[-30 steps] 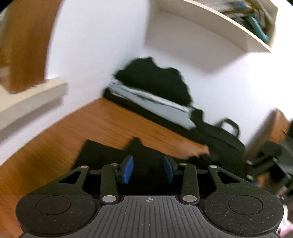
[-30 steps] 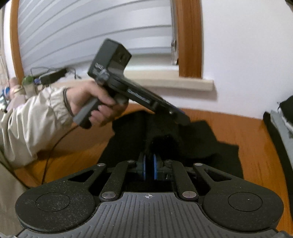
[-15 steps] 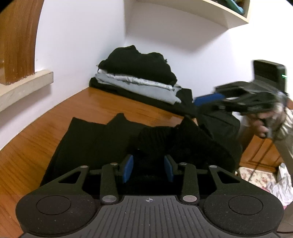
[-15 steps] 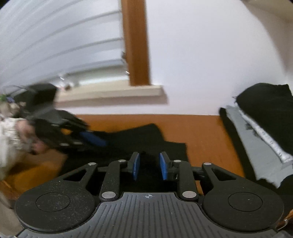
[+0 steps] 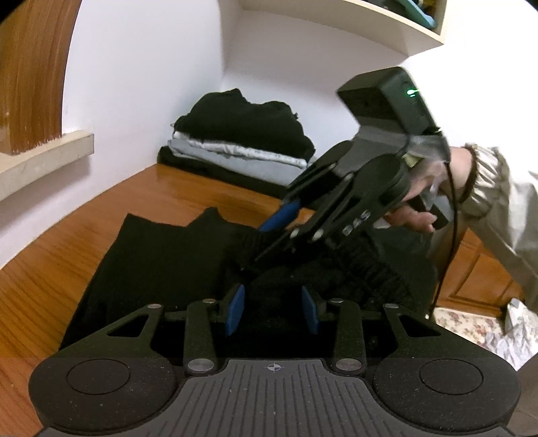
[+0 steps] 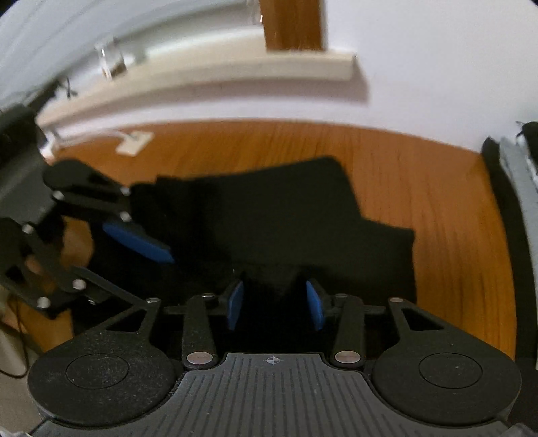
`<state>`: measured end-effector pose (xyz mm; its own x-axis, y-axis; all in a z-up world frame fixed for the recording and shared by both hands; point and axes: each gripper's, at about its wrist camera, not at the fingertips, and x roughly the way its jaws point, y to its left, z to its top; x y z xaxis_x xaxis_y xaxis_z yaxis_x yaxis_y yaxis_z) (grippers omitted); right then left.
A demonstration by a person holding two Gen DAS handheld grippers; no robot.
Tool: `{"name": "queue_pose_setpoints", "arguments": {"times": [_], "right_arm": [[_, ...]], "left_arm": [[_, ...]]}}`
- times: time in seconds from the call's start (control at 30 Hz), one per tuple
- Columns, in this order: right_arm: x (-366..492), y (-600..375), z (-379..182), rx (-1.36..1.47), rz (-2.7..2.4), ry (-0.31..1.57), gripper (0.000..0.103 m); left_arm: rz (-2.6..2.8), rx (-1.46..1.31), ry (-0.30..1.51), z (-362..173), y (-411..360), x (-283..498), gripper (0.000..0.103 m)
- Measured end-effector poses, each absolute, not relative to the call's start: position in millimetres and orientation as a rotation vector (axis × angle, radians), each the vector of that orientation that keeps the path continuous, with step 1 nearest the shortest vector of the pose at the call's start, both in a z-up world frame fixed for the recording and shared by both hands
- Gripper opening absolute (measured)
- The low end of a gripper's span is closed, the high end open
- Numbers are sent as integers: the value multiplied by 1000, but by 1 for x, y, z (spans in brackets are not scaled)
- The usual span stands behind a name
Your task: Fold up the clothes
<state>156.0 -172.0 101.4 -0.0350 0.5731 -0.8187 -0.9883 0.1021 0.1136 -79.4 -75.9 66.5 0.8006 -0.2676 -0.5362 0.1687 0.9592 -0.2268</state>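
Observation:
A black garment (image 5: 158, 255) (image 6: 269, 215) lies partly folded on the wooden table (image 5: 134, 195), with a bunched knit part (image 5: 336, 272) at its near right. My left gripper (image 5: 273, 311) (image 6: 158, 279) hovers low over the near edge, jaws open; the black cloth shows in the gap, apart from both pads. My right gripper (image 6: 275, 304) (image 5: 259, 243) points steeply down at the garment's middle. Its jaws are opening, and the pads are not pressing on the cloth. A person's hand (image 5: 413, 205) in a beige sleeve holds it.
A stack of folded black and grey clothes (image 5: 242, 134) (image 6: 517, 174) sits in the far corner against the wall. A window sill (image 5: 43, 161) (image 6: 201, 84) runs along the table's far side. A shelf (image 5: 336, 27) hangs above. Floral fabric (image 5: 470, 322) lies below the table edge.
The right gripper's jaws went from shut to open, and it swung right and tipped down over the garment, close in front of the left gripper. The left gripper shifted slightly.

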Motion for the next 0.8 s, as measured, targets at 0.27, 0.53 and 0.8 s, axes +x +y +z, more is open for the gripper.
{"name": "queue_pose_setpoints", "arguments": {"times": [0.27, 0.53, 0.8], "right_arm": [[152, -192, 150, -440, 1334, 530, 7], [195, -162, 97, -452, 1054, 595, 19], [194, -204, 108, -359, 1119, 603, 36]], "left_arm": [[-153, -230, 521, 82, -45, -91, 40], [-61, -290, 491, 86, -16, -92, 40], [-52, -272, 530, 73, -11, -85, 43]]}}
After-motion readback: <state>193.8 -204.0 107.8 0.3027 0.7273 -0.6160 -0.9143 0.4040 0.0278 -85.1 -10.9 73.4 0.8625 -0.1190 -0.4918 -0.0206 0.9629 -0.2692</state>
